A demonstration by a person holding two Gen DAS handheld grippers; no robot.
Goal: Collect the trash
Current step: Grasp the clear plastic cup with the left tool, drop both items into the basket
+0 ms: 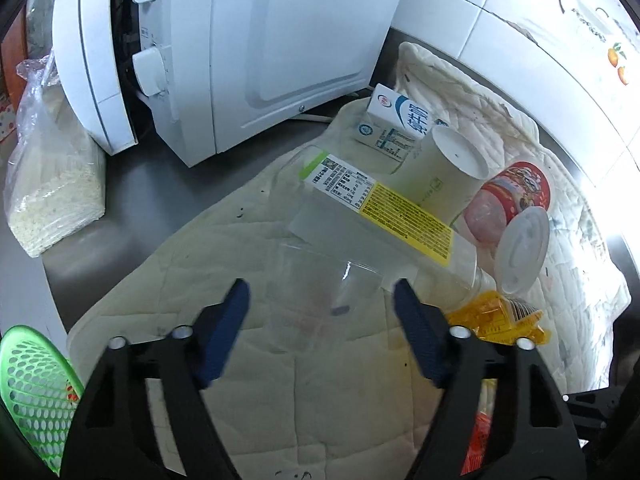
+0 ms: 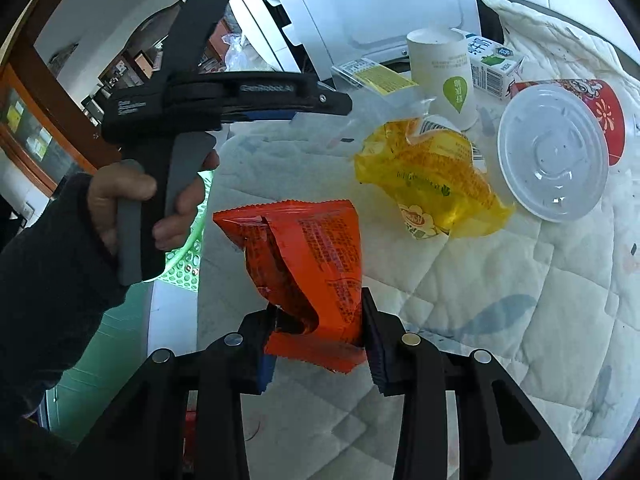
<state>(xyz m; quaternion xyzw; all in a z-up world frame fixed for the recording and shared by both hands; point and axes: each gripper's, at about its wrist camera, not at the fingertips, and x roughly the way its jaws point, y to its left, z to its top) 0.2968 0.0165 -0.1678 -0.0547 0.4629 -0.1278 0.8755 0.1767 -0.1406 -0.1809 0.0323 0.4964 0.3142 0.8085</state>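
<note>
My right gripper (image 2: pixel 320 320) is shut on an orange snack wrapper (image 2: pixel 308 256) and holds it above the quilted cloth (image 2: pixel 500 320). My left gripper (image 1: pixel 322 300) is open, its fingers on either side of a clear plastic cup (image 1: pixel 320 300) lying on the cloth. Beyond it lie a clear labelled bottle (image 1: pixel 376 208), a white paper cup (image 1: pixel 440 172), a milk carton (image 1: pixel 396 120), a red cup (image 1: pixel 516 196) with a white lid (image 1: pixel 524 252), and a yellow wrapper (image 1: pixel 500 316). The yellow wrapper (image 2: pixel 432 176) and the lid (image 2: pixel 552 152) also show in the right wrist view.
A green perforated basket (image 1: pixel 32 392) sits at the lower left, off the cloth. A white appliance (image 1: pixel 260 48) stands behind the trash. A clear bag of grains (image 1: pixel 52 176) leans at the left on the steel counter (image 1: pixel 160 192).
</note>
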